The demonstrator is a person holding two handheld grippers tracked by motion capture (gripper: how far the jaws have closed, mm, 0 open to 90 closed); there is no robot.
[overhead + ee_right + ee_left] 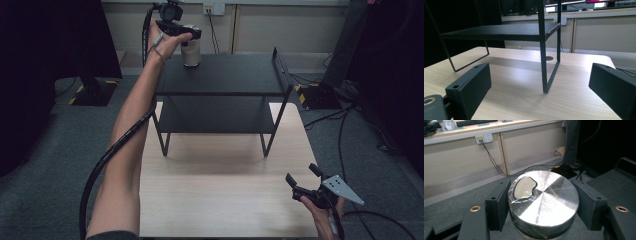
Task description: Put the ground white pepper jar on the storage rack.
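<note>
**Two grippers, one can on the top shelf**

Two jaws of the left gripper point(187, 39) stand either side of a can point(191, 52) at the far left of the rack's point(225, 75) top shelf. In the left gripper view the left jaw seems to touch the can's point(544, 202) wall, while a thin gap shows at the right jaw, so whether the hold is firm cannot be told. That view also shows the can's brushed metal lid with a clear film and a kidney-shaped tab on it. The high view shows the can standing upright, near the shelf's back and left edges, with the rest of the shelf bare to its right as far as a raised lip at the right end.

The right gripper point(305, 182) is held open and empty at the bench's point(225, 200) near right corner, well apart from the rack. Its own view looks low across the bench point(579, 95) to the rack's point(499, 31) thin front leg and lower shelf, with open wood between jaws and leg.
</note>
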